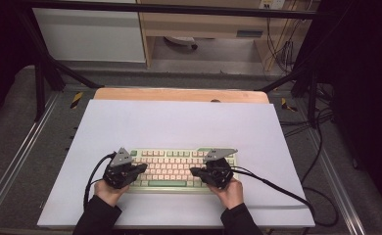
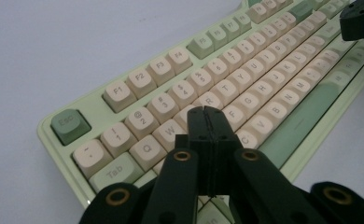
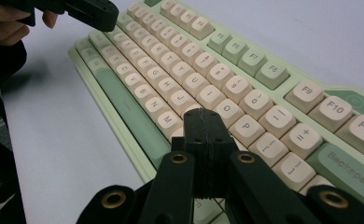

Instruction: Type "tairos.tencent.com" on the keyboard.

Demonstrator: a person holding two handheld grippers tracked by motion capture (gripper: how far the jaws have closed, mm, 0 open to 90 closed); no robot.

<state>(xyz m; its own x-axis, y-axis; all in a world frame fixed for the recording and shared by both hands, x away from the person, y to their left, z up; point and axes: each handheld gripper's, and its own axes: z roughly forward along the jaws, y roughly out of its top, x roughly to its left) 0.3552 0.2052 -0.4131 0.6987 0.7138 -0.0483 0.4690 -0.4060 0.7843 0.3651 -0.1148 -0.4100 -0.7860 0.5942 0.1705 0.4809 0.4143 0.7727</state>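
- Keyboard [image 1: 172, 169] of pale green with cream keys lay on the white sheet [image 1: 179, 122], near the front edge of the tabletop, about midway between its left and right edges.
- Left gripper [image 1: 141, 168] was over the left end of the keyboard, its jaws pressed together with nothing between them, tips above the letter keys near W and E.
- Right gripper [image 1: 194, 172] was over the right end, jaws also together and empty, tips near the M key.

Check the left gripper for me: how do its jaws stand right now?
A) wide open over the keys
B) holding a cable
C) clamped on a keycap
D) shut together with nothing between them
D: in the left gripper view the left gripper has its jaws pressed flat together, empty, over the keyboard.
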